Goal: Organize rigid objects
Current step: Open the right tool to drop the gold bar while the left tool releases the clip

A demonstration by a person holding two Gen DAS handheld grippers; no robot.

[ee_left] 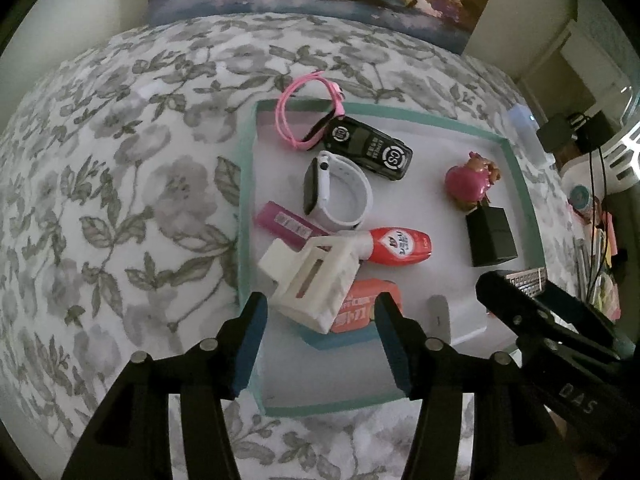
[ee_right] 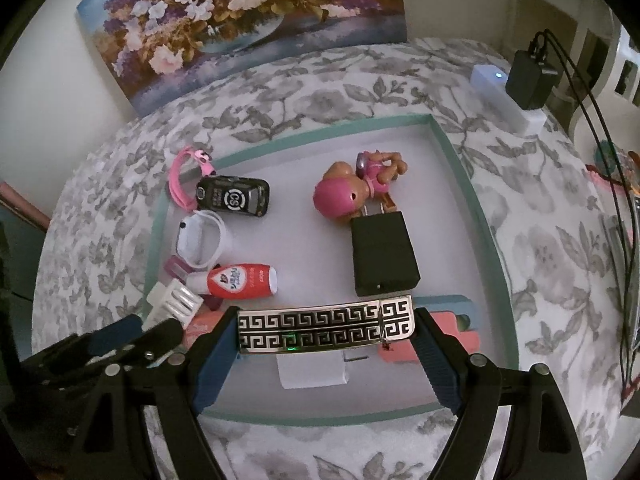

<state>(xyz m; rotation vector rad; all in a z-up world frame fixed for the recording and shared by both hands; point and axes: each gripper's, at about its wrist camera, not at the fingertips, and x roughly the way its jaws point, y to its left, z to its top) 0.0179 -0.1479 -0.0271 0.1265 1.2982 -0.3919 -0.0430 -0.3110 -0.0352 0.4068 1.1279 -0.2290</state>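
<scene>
Floral grey-and-white cloth (ee_right: 540, 264) covers the surface, and a flower painting (ee_right: 240, 20) is propped against the wall behind it. On the cloth lies a shallow teal-rimmed tray (ee_right: 460, 168) with a white floor, into which the rigid objects are being gathered.

Hazards, as judged:
1. The patterned metal bar (ee_right: 324, 330) is gripped end to end by the right claw (ee_right: 324, 340), whose jaws stand wide and press on both short ends. With so little of each end under the pads, the bar may pivot or slip out as it is lowered. It hangs over the near part of the tray, above a white card (ee_right: 312, 372) and just before the black charger (ee_right: 384, 256); a careless release could strike either.
2. The left claw (ee_left: 320, 320) stands half open, with its pads clear of the white slotted bracket (ee_left: 308, 284) between them. The bracket rests tilted across a coral box (ee_left: 364, 308) and against the red bottle (ee_left: 396, 246); it may topple or roll the bottle.
3. The two claws work close together at the near edge of the tray, so a collision is possible.

Legible markings:
- "CS" in white circles is printed on the black toy car (ee_left: 368, 148).
- "DAS" is seen on the body of the right claw in the left wrist view.
- White script is printed on the red bottle and the coral box; it cannot be read.
</scene>
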